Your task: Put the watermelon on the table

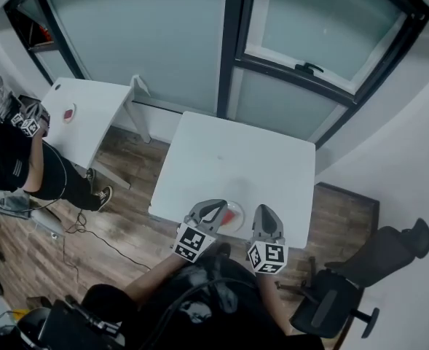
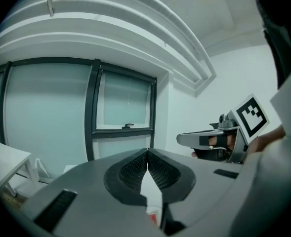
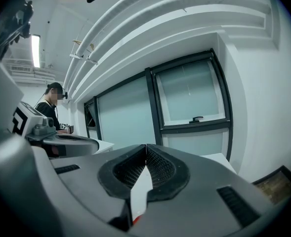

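The watermelon [image 1: 233,216], a small red piece, lies on the white table [image 1: 236,159] close to its near edge. My left gripper [image 1: 214,208] hovers just left of it and my right gripper [image 1: 266,216] just right of it, both held above the table edge. Each is shut with nothing between its jaws. In the left gripper view the pads [image 2: 135,169] meet at their tips, and a sliver of red [image 2: 153,217] shows below them. The right gripper view shows the same: closed pads [image 3: 157,168] and a red sliver [image 3: 135,220] underneath.
A second white table [image 1: 90,111] with a small red thing [image 1: 69,113] stands at the left, where another person [image 1: 14,162] holds a gripper. A black office chair [image 1: 360,275] stands at the right. Large windows [image 1: 301,35] lie beyond the table.
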{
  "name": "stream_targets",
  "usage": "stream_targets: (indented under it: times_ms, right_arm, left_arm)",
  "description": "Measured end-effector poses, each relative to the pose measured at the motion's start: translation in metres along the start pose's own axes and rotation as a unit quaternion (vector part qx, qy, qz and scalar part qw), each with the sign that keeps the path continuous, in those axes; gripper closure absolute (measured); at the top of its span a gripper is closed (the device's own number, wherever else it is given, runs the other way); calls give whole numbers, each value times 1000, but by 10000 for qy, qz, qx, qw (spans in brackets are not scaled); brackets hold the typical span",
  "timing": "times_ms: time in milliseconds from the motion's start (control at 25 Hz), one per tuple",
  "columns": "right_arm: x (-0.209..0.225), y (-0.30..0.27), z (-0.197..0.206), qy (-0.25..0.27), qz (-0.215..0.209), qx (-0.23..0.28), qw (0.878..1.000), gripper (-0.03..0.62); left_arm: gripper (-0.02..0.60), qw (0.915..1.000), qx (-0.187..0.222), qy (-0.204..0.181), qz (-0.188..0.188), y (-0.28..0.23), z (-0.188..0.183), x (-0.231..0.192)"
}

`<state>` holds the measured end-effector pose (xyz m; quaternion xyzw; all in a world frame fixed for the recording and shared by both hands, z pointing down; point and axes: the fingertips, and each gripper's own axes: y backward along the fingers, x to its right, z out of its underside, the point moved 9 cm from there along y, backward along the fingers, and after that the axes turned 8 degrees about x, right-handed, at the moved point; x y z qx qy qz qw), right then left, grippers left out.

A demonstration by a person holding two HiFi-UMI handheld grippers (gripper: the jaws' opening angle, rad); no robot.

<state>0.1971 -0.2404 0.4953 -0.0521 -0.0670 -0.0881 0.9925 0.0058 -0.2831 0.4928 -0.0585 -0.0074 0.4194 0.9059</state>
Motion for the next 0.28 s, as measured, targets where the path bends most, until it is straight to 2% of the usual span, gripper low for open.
stream_targets:
  times_ms: [280]
  right_arm:
    - [-4, 5, 1, -82, -68, -42, 9999, 585]
  left_arm:
    - [575, 9999, -29, 71, 105, 4, 0, 3]
